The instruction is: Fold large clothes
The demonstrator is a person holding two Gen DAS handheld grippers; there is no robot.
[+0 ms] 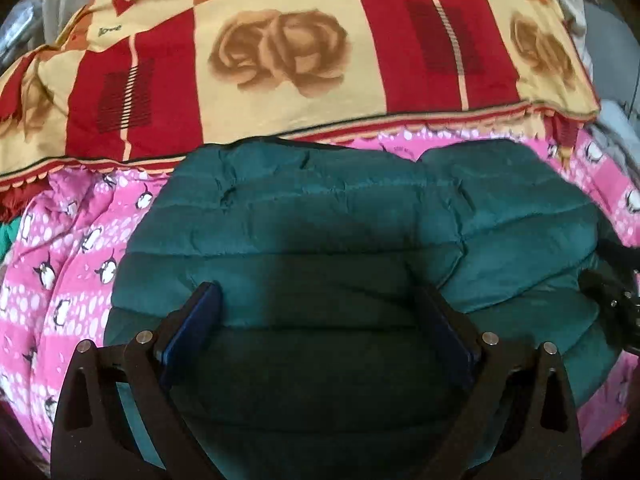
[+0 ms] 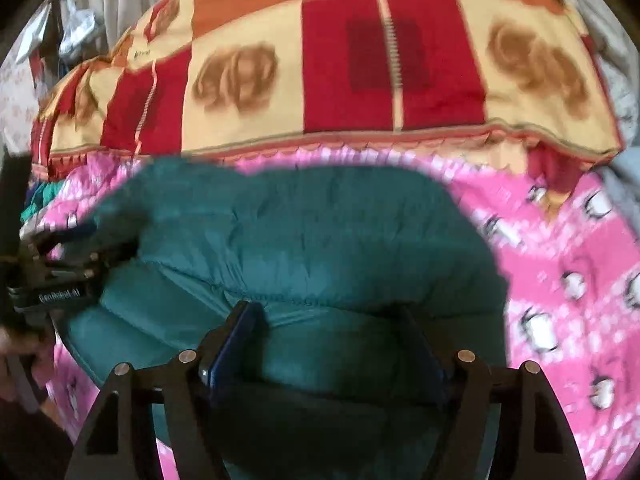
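- Two hand-held grippers hang over a teal jacket [image 1: 320, 232], which lies folded on a pink penguin sheet [image 1: 72, 264].
- Left hand-held gripper [image 1: 320, 312]: jaws spread wide, holding nothing.
- Right hand-held gripper [image 2: 328, 332]: jaws likewise apart, empty.
- Rose-patterned blanket [image 1: 280, 52] lies just beyond the jacket.

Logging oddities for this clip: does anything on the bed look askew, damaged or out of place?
Nothing stands out. The green jacket lies bunched on the pink sheet, as expected mid-fold, with no visible tear. Both the left gripper and right gripper are open over it. The checked blanket lies behind.
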